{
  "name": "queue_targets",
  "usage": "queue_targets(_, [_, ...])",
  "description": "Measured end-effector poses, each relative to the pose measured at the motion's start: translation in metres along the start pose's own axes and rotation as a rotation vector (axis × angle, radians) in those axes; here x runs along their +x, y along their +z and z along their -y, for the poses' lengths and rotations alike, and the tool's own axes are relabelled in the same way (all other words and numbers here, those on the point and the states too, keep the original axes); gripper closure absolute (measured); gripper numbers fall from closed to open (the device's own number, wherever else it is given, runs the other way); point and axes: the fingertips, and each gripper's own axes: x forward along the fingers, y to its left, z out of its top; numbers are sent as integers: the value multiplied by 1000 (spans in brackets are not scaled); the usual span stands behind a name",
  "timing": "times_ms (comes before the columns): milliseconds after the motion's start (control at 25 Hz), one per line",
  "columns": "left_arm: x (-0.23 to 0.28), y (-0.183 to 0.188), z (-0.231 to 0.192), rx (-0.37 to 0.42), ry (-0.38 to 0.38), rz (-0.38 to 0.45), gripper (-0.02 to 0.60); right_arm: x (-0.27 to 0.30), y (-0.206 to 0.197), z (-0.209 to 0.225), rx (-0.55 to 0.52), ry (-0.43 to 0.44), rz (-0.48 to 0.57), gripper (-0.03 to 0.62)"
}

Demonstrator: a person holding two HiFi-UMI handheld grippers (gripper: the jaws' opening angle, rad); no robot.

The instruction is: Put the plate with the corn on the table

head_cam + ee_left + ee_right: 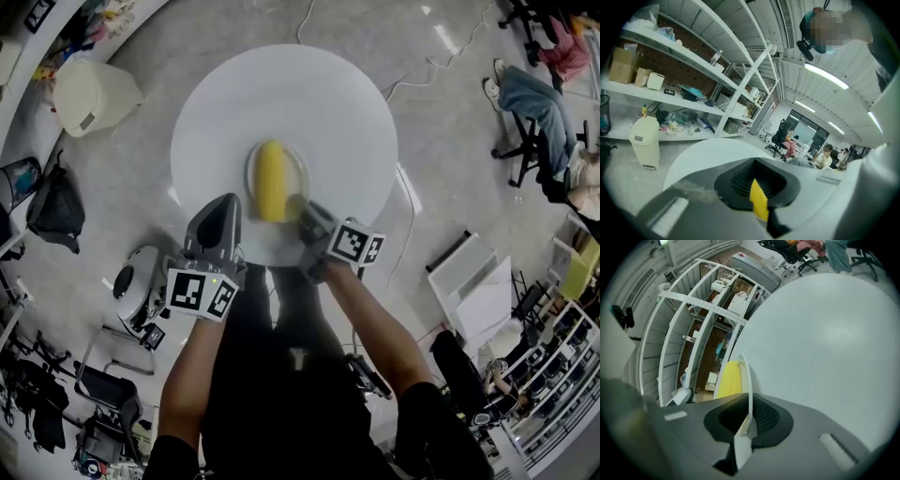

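A white plate (283, 145) carrying a yellow corn cob (271, 180) is over the near middle of the round white table (281, 89); whether it rests on the top I cannot tell. My right gripper (302, 212) is shut on the plate's near right rim. The right gripper view shows that rim (749, 380) edge-on between the jaws, the corn (729, 379) on its left side and the table (825, 333) on its right. My left gripper (220, 208) hovers at the table's near edge, left of the plate. Its jaws (759, 199) are shut with nothing between them.
A cream lidded bin (89, 94) stands on the floor at the far left, also in the left gripper view (645, 143) below long shelves (693, 56). A black bag (54, 206) and a round grey device (141, 286) lie left. A seated person (539, 103) is at the far right.
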Motion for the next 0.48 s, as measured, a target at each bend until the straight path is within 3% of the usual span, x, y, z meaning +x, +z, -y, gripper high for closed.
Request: queue_targets(480, [2, 0, 7, -10, -15, -2, 578, -7, 2, 9, -158, -199, -13, 526])
